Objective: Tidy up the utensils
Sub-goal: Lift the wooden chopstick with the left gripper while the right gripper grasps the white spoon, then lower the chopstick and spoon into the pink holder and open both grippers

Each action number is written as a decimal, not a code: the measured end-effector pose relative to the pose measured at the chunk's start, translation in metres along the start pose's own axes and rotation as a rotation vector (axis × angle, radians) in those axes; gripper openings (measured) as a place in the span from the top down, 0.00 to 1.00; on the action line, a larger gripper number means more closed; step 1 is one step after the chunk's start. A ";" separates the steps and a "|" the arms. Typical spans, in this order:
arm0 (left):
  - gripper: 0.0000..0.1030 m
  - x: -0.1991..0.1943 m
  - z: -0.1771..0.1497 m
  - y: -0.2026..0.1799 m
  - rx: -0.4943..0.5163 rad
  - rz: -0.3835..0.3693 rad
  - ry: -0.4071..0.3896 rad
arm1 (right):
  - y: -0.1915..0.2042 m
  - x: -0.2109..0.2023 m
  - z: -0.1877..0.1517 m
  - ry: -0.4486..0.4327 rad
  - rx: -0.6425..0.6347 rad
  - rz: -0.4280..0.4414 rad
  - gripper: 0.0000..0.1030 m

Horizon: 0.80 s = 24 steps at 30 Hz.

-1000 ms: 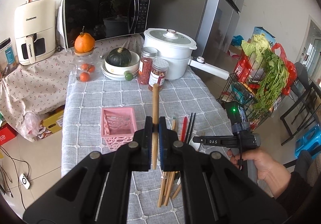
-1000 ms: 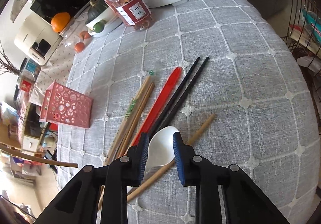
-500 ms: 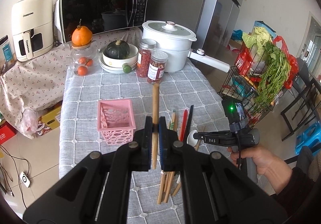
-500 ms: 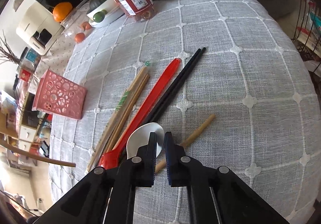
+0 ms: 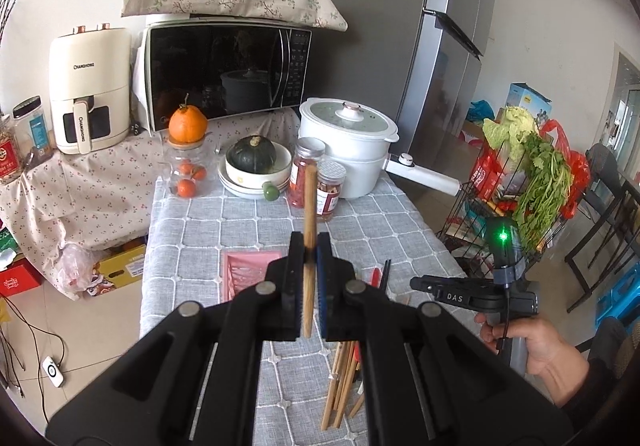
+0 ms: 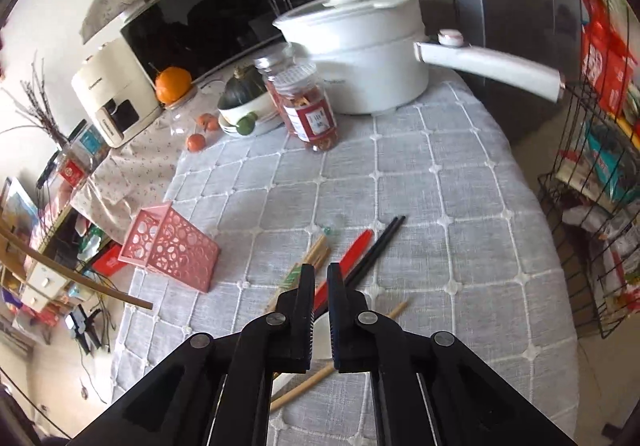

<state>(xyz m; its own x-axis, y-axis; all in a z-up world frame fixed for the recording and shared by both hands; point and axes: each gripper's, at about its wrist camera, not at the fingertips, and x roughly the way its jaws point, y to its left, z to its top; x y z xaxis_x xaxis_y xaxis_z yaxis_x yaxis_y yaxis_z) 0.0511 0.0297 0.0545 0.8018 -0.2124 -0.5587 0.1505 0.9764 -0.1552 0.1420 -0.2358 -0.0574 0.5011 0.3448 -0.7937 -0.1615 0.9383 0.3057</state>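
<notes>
We note a woven grey tablecloth (image 6: pixel 420 182), matt wooden chopsticks (image 6: pixel 316 258), a perforated pink plastic basket (image 6: pixel 172 246), a glossy white pot (image 6: pixel 360 58) and a glossy black microwave door (image 5: pixel 216 74).

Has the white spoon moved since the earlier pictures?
Yes. The spoon has risen with the right claw, which just closed on it; it is now held above the lone chopstick on the table.

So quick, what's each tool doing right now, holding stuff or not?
Left tool: shut on a wooden chopstick.
Right tool: jaws just eased apart a little, gripping the white spoon.
</notes>
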 end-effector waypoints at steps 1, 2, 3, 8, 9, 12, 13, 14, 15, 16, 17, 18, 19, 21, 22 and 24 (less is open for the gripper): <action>0.94 0.004 -0.003 0.000 0.000 -0.003 0.018 | -0.005 0.010 -0.003 0.048 0.028 0.002 0.67; 0.94 0.009 -0.006 -0.001 -0.001 -0.007 0.037 | -0.009 0.019 -0.006 0.084 0.044 -0.010 0.51; 0.94 0.012 -0.009 0.000 -0.003 -0.011 0.053 | -0.011 0.028 -0.010 0.113 0.041 -0.029 0.50; 0.94 0.019 -0.017 -0.002 -0.009 -0.021 0.093 | -0.011 0.057 -0.020 0.183 -0.001 -0.033 0.52; 0.94 0.019 -0.018 -0.003 -0.006 -0.021 0.097 | -0.012 0.061 -0.021 0.182 -0.005 -0.030 0.53; 0.94 0.022 -0.021 -0.005 0.003 -0.025 0.110 | -0.017 0.072 -0.026 0.186 -0.005 -0.024 0.65; 0.94 0.022 -0.022 -0.006 0.007 -0.025 0.114 | -0.018 0.074 -0.028 0.177 -0.010 -0.014 0.72; 0.94 0.023 -0.023 -0.006 0.010 -0.025 0.119 | -0.017 0.076 -0.029 0.181 -0.018 -0.005 0.76; 0.94 0.024 -0.023 -0.006 0.012 -0.025 0.123 | -0.016 0.079 -0.031 0.185 -0.033 0.002 0.77; 0.94 0.025 -0.024 -0.006 0.013 -0.025 0.127 | -0.013 0.080 -0.033 0.179 -0.055 0.008 0.78; 0.94 0.026 -0.024 -0.005 0.013 -0.023 0.129 | -0.010 0.081 -0.034 0.170 -0.079 0.010 0.81; 0.94 0.026 -0.024 -0.005 0.012 -0.021 0.131 | -0.008 0.081 -0.035 0.171 -0.090 0.017 0.85; 0.94 0.026 -0.024 -0.004 0.011 -0.020 0.130 | -0.008 0.081 -0.035 0.175 -0.086 0.038 0.91; 0.94 0.023 -0.022 -0.002 0.005 -0.018 0.120 | -0.005 0.075 -0.032 0.157 -0.091 0.045 0.93; 0.94 0.021 -0.021 -0.002 0.002 -0.018 0.110 | -0.003 0.070 -0.030 0.146 -0.097 0.043 0.94; 0.94 0.016 -0.018 -0.001 0.002 -0.014 0.089 | 0.003 0.059 -0.025 0.118 -0.107 0.055 0.95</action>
<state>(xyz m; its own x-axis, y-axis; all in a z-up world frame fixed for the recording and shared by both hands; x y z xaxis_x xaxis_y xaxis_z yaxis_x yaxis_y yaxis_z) 0.0537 0.0249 0.0314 0.7451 -0.2284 -0.6266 0.1622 0.9734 -0.1619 0.1493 -0.2122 -0.1165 0.3863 0.3905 -0.8357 -0.2790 0.9130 0.2976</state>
